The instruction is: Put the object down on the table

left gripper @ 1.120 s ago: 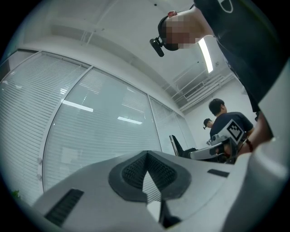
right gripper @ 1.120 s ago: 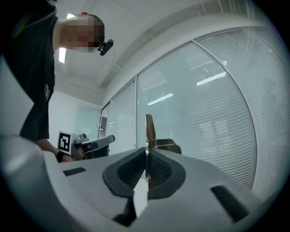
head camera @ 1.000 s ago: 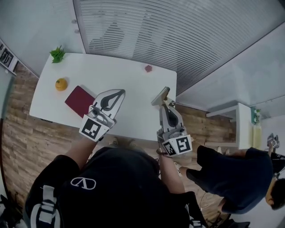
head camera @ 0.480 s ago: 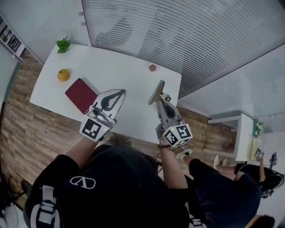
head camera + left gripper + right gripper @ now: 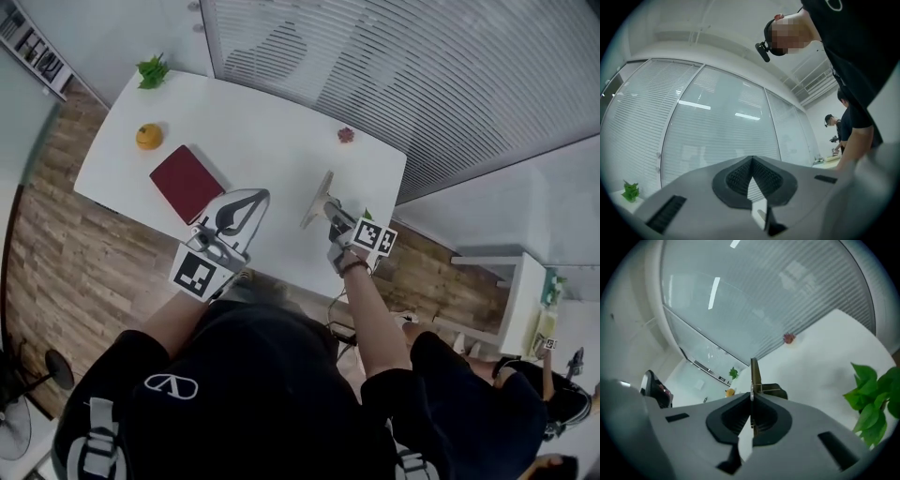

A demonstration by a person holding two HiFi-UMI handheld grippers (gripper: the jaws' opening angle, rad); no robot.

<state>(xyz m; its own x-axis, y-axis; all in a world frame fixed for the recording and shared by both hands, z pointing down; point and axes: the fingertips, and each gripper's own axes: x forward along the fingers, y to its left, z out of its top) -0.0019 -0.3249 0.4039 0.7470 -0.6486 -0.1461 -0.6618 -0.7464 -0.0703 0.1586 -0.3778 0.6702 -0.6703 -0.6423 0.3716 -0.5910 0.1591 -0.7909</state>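
One thin board edge-on between right gripper jaws

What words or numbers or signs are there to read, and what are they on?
No readable words or numbers anywhere.
Black shirt: white oval emblem, no letters.
Left claw and right claw cubes: black-and-white square patterns only.
Red book: cover blank.
Flat board in the right claw: no print seen.

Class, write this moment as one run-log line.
right gripper: shut on flat panel, over table | left gripper: shut, empty | contact: unclear
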